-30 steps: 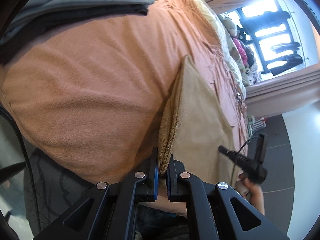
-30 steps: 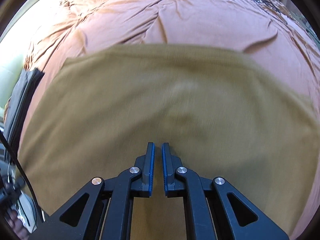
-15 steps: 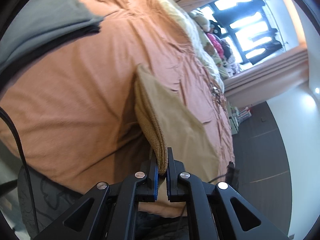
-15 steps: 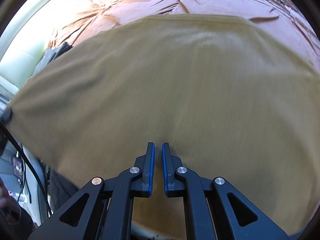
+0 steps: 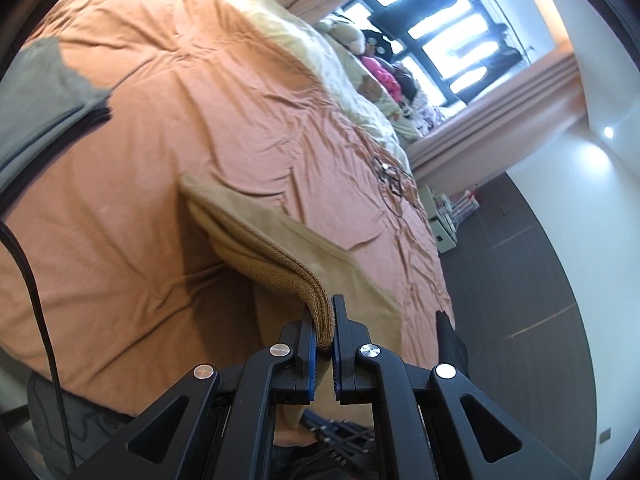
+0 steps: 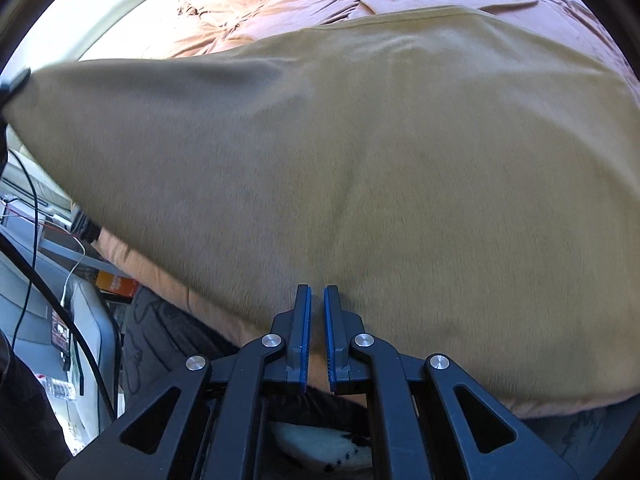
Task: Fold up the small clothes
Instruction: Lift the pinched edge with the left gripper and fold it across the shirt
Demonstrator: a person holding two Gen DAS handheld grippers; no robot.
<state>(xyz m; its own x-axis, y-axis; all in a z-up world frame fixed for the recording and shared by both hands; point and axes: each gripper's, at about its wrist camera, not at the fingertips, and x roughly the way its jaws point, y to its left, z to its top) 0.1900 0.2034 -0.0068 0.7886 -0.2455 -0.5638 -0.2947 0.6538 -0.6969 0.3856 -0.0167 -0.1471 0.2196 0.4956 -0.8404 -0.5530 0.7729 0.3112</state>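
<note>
A tan garment (image 5: 256,236) hangs lifted over the near edge of the bed, its ribbed hem bunched and pinched between the narrow-set pads of the left gripper (image 5: 324,320) at 6 o'clock of the left wrist view. From there the cloth runs up toward 10 o'clock, one folded layer over another, its far corner just above the bedspread. In the right wrist view the same garment (image 6: 360,160) spreads taut across nearly the whole frame. The right gripper (image 6: 316,320) sits at 6 o'clock with its blue pads (image 6: 303,320) close together and the cloth's lower edge between them, so it seems to clamp the fabric, though the contact itself is hard to make out.

Beneath lies a rust-orange bedspread (image 5: 168,128), creased and rumpled, covering a wide bed. At 9 to 10 o'clock in the left view a stack of grey folded clothes (image 5: 36,92) rests on it. A pale yellow blanket (image 5: 280,28) runs along the far side toward 1 o'clock, with soft toys (image 5: 360,40) piled beyond. A thin black cable (image 5: 390,178) lies tangled on the spread near 3 o'clock. A bright window (image 5: 448,28) with dark bars sits at 1 o'clock above pinkish curtains (image 5: 500,108); dark plank flooring (image 5: 520,300) fills 4 o'clock, below a white wall (image 5: 592,200).
</note>
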